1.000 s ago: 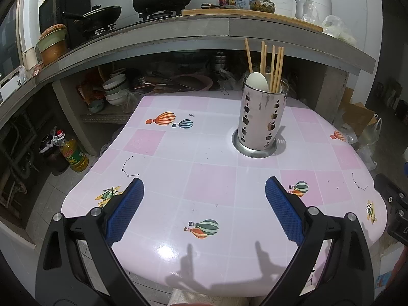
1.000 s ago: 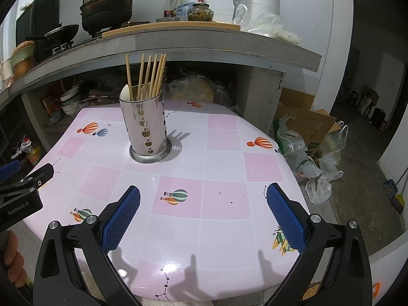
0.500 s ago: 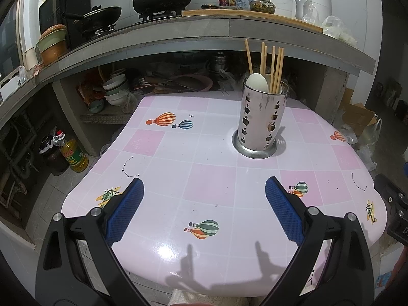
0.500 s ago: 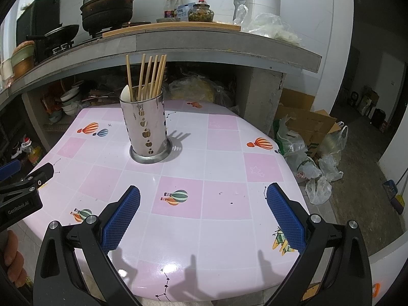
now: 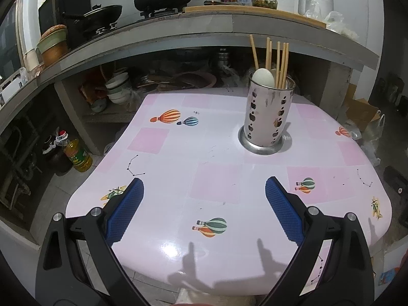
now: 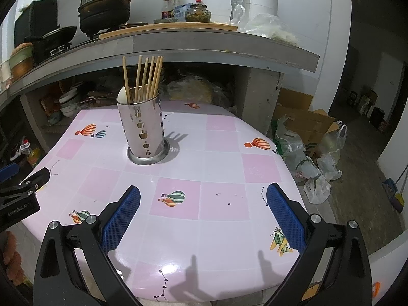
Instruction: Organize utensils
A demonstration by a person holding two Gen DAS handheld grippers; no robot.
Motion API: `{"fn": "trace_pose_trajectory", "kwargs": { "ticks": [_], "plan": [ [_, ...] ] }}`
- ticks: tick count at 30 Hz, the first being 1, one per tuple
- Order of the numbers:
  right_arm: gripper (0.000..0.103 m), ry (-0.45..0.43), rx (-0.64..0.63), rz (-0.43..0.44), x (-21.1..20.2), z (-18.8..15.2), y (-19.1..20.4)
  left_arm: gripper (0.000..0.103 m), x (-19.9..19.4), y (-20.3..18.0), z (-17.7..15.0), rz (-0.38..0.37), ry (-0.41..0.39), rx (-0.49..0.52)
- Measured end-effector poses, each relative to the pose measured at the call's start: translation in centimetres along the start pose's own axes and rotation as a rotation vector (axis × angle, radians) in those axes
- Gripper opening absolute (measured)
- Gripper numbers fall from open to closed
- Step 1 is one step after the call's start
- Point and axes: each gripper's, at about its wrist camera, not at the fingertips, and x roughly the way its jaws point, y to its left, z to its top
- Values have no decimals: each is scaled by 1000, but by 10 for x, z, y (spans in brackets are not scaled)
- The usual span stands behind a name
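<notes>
A perforated steel utensil holder [image 5: 267,117] stands upright on the pink tiled table [image 5: 178,168]. It holds several wooden chopsticks [image 5: 276,63] and a white spoon [image 5: 262,77]. The holder also shows in the right wrist view [image 6: 144,132], with the chopsticks [image 6: 145,79] sticking out of its top. My left gripper [image 5: 204,204] is open and empty, low over the table's near edge. My right gripper [image 6: 204,211] is open and empty, also near the front edge. The left gripper's side [image 6: 20,193] shows at the left of the right wrist view.
A concrete counter [image 5: 204,33] overhangs the table's far side, with pots, bottles and an appliance on it. Bowls [image 5: 117,89] sit on a shelf beneath. An oil bottle [image 5: 76,153] stands on the floor at left. Boxes and plastic bags [image 6: 311,153] lie at right.
</notes>
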Motion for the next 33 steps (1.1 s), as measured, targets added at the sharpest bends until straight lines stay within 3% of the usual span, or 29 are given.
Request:
{"fn": "trace_pose_trajectory", "kwargs": {
  "ticks": [16, 33],
  "plan": [
    [97, -1, 9, -12, 0, 0, -6, 92, 1, 31, 1, 39, -1, -52],
    [97, -1, 12, -11, 2, 0, -6, 92, 1, 36, 0, 40, -6, -64]
  ]
}}
